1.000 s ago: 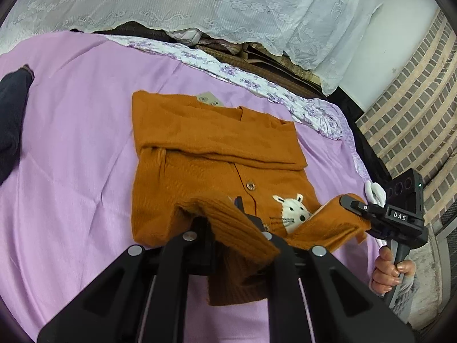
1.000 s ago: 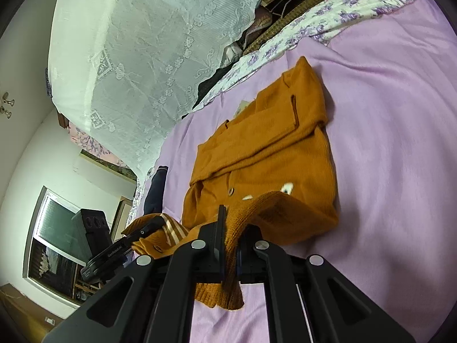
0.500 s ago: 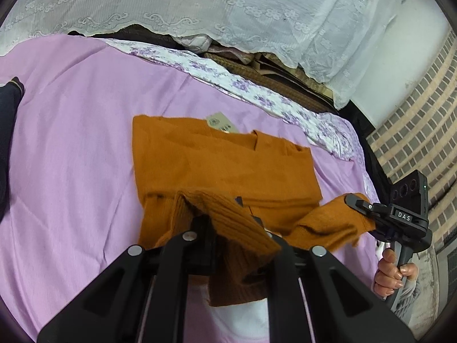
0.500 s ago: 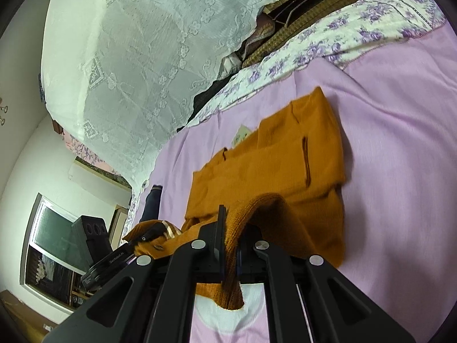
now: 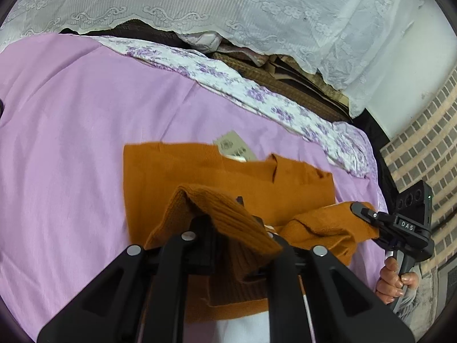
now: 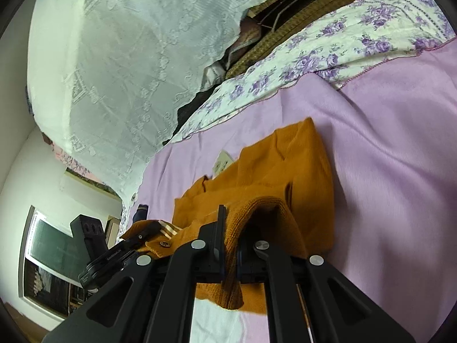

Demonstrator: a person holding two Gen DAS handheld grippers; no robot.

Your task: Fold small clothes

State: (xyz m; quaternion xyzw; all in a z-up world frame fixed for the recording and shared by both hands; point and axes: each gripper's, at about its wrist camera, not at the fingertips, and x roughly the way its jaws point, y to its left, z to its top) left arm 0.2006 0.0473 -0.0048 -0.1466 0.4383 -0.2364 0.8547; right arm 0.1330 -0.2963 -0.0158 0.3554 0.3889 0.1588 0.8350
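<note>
An orange knitted cardigan [image 5: 171,177] lies on the purple bed sheet [image 5: 71,143], its paper tag [image 5: 234,150] at the collar. My left gripper [image 5: 242,217] is shut on the ribbed hem, which drapes over its fingers and hides them. On the right, my right gripper [image 5: 362,214] is shut on the hem's other corner, with a hand [image 5: 394,280] on its handle. In the right wrist view the right gripper [image 6: 230,228] pinches the ribbed hem above the cardigan [image 6: 308,171]. The left gripper [image 6: 142,231] holds the striped corner at the left.
A white lace cover [image 5: 228,5] and a floral sheet [image 5: 257,94] border the far side of the bed. A brick wall [image 5: 422,143] stands at the right. A dark garment [image 6: 141,213] lies further left on the bed. A white cloth [image 5: 242,328] shows under the lifted hem.
Both grippers carried the hem away from me toward the collar. The lower half now hangs over the upper half, and the mouse picture and front button are covered.
</note>
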